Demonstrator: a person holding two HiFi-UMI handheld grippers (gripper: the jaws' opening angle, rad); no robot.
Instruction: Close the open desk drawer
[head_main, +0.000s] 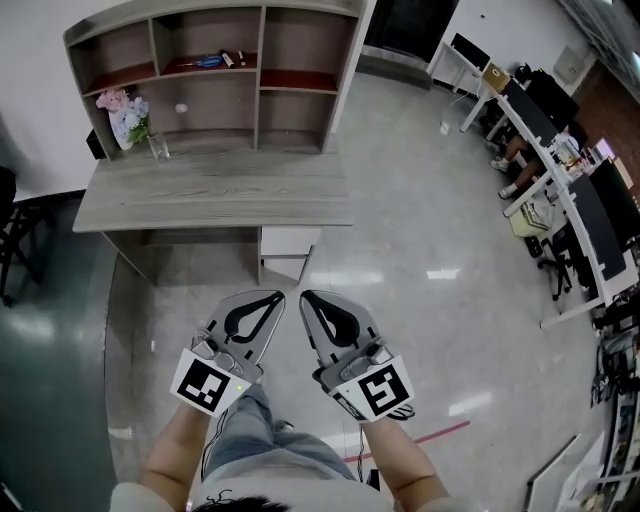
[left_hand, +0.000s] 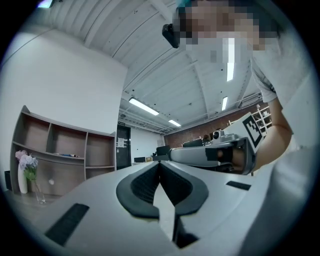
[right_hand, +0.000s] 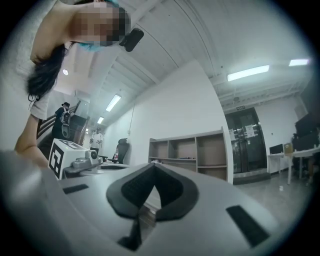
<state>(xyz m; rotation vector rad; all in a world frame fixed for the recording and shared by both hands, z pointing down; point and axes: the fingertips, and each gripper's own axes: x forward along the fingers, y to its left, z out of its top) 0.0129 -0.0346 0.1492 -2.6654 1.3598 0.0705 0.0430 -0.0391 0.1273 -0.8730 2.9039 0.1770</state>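
Left tongs (head_main: 274, 297) and right tongs (head_main: 306, 297): both closed tip to tip, empty, side by side. Open drawer (head_main: 290, 243) ahead of both tips, projecting from under surface (head_main: 215, 195).

On my head view a grey wood desk (head_main: 215, 195) sits at 12 o'clock. A cubbyhole shelf unit (head_main: 215, 70) rises along its far edge, and the white wall (head_main: 40, 90) shows at 10 o'clock. Pale glossy floor (head_main: 420, 200) spreads toward 2 o'clock, where a row of workstations (head_main: 575, 200) stands. A darker floor strip (head_main: 50, 380) lies at 8 o'clock and a red line (head_main: 430, 435) at 5. Overhead I see strip lights (left_hand: 144, 106) on a white ribbed ceiling (left_hand: 165, 60).
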